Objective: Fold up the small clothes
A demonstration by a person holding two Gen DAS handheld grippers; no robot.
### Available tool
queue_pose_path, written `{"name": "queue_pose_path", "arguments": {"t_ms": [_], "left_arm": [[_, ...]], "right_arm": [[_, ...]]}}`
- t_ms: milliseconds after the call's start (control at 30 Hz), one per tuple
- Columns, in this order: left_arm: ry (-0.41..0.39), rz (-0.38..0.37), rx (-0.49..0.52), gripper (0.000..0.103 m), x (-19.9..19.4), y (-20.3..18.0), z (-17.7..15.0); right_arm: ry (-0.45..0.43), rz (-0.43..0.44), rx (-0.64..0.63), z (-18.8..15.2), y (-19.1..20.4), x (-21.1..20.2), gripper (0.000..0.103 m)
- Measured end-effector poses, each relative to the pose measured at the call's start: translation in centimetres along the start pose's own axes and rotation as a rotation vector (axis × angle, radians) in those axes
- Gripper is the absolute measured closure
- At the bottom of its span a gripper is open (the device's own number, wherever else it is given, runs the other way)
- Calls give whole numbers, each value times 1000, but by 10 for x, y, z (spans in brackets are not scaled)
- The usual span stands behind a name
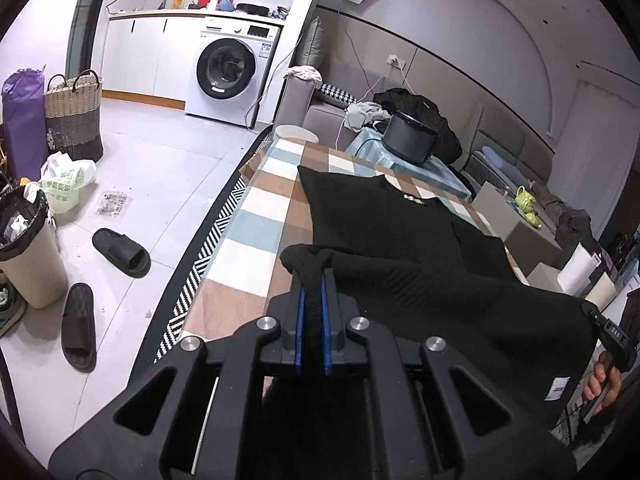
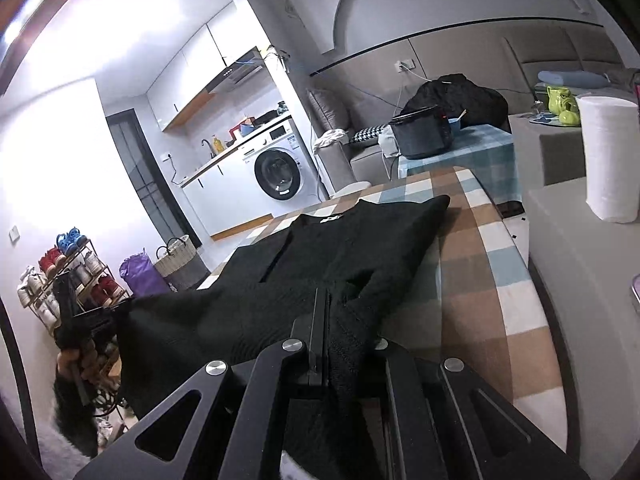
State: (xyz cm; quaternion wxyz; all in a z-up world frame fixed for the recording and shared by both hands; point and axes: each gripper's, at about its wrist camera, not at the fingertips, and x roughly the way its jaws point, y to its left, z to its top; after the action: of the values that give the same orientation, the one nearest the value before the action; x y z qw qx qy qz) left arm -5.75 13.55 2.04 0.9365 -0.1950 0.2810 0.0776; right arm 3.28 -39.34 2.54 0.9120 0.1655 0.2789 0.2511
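**Bottom hem lifted, first fold only begun**

The black knit top (image 1: 384, 216) lies on the checked table (image 1: 256, 216), collar end flat at the far side, near hem raised off the cloth. The left tongs (image 1: 314, 276) are clamped on one hem corner; the right tongs (image 2: 326, 312) are clamped on the other, with the knit bunched between the jaws. The hem hangs taut between them.

Judged from this, the lengthwise fold is just starting: the hem has yet to be carried over to the collar, and any sleeve or side folds remain.

The top sits near the table's middle, with bare checked cloth on both sides and beyond the collar. Past the collar stand a dark cooker pot (image 1: 410, 136) and, off the table's right edge, a paper roll (image 2: 610, 156), both well apart from the top.
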Motion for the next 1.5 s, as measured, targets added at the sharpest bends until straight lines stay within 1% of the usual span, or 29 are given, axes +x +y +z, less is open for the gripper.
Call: {"name": "queue_pose_path", "arguments": {"t_ms": [133,267,400,467,500,567,667,733,767,800,833,867,900,933,967,1033,1100,1233,1300,1333,1367,1400,1433,1500], "left_arm": [[20,7,-21,99,13,5,1],[47,20,-25,99,53,6,12],[72,39,-34,99,92,5,24],[83,50,-33,99,113,6,30],[90,63,-28,99,123,6,33],[104,67,-22,99,138,6,38],[127,75,-17,99,156,6,43],[142,88,-14,98,162,5,43],[153,83,-13,96,164,5,41],[163,76,-10,93,165,5,40],[174,72,-5,85,166,5,38],[181,66,-2,75,165,5,35],[188,62,-4,70,164,6,31],[194,63,-7,63,163,7,27],[200,66,-7,61,161,7,23],[214,74,5,60,159,7,15],[223,82,10,60,156,8,6],[250,87,14,60,157,11,-8],[250,92,18,61,155,11,-12],[239,93,24,68,153,9,-12],[228,92,30,86,150,8,-12],[218,83,42,93,147,6,-12],[212,74,50,98,143,5,-11],[168,74,59,98,131,2,-10]], "right_arm": [[32,-50,34,5,-6,15,99],[50,-103,93,19,-15,39,99],[36,-135,160,38,-26,63,99],[25,-164,165,46,-29,76,99],[29,-175,163,49,-30,83,99],[38,-199,161,54,-30,96,99],[71,-226,184,57,-38,112,98],[118,-248,197,54,-44,119,96],[138,-254,190,50,-45,120,94],[161,-251,182,46,-47,119,87],[173,-241,181,42,-47,117,77],[186,-223,181,36,-48,114,71],[196,-211,178,30,-48,110,61],[212,-208,164,23,-47,105,58],[232,-213,147,18,-45,101,56],[262,-220,107,6,-41,94,53],[273,-239,79,-5,-39,86,52],[290,-251,51,-21,-43,76,52],[291,-255,67,-24,-48,77,52],[290,-246,74,-25,-49,78,53],[286,-243,72,-24,-49,79,57],[287,-246,57,-24,-47,80,76],[290,-238,37,-22,-44,81,95],[252,-200,32,-18,-40,74,98]]}}
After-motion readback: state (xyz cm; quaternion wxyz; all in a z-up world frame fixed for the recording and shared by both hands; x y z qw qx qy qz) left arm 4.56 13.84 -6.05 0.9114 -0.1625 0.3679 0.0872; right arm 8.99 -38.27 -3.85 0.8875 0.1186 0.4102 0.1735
